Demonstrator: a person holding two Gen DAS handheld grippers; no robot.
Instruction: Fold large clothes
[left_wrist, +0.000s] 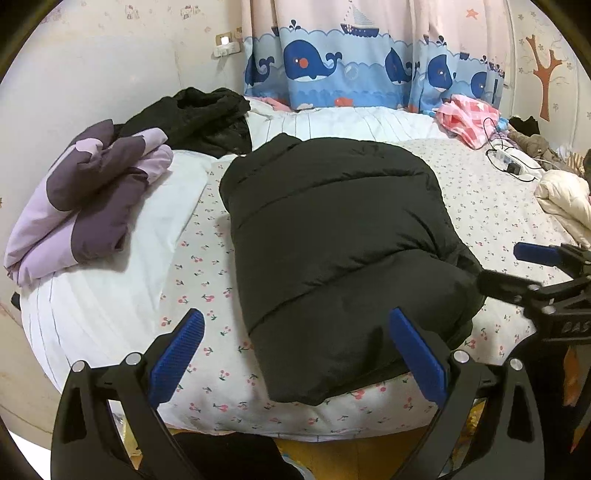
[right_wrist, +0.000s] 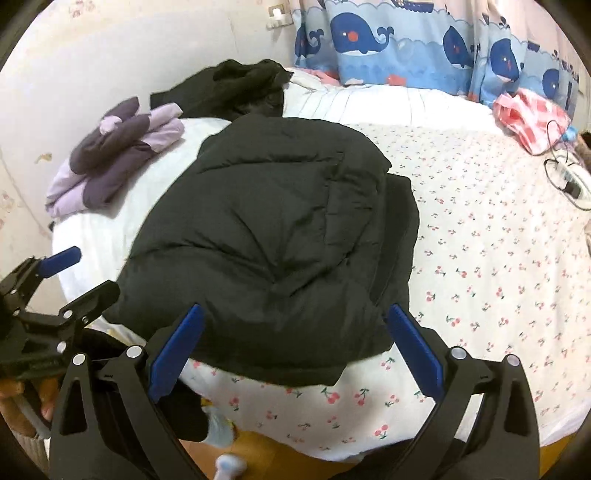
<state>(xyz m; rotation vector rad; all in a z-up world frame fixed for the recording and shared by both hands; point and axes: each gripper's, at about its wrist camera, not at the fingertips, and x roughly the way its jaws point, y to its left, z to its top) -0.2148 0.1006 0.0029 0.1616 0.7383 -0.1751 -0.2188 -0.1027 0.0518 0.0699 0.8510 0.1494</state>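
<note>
Only lettering seen — raised "BAS", cut off at the frame's right edge — stood on the black body of the right gripper (left_wrist: 532, 267); nothing else legible.

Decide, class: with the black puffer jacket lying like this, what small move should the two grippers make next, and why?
Probably bring both grippers to the near edge and pinch it. The black puffer jacket already lies bundled on the cherry-print sheet, while the left gripper and right gripper hover open, holding nothing. From there it could be lifted towards the folded purple jacket.
</note>
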